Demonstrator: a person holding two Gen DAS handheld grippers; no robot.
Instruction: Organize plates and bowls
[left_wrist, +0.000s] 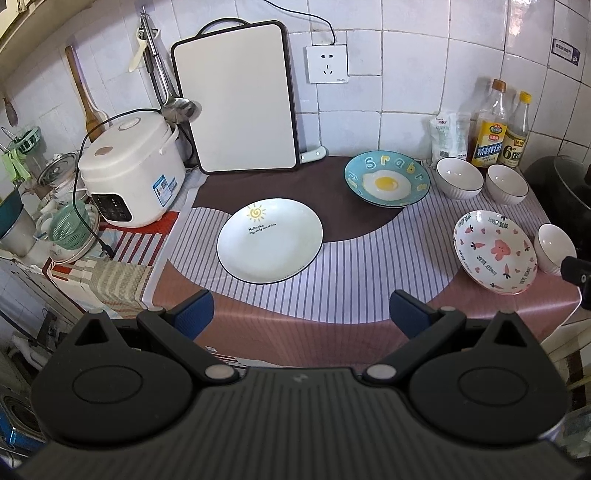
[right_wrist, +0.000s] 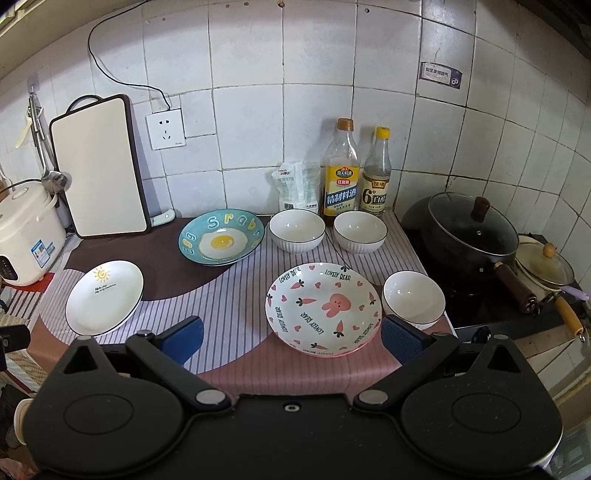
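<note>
Three plates lie on the cloth-covered counter: a white sun plate, a blue fried-egg plate and a pink rabbit plate. Two white ribbed bowls stand at the back; a third bowl sits right of the rabbit plate. My left gripper hangs open before the sun plate, holding nothing. My right gripper is open at the rabbit plate's near rim, touching nothing.
A rice cooker with a trailing cord and a propped cutting board stand at the back left. Two bottles and a packet line the wall. A lidded black pan sits on the stove at right.
</note>
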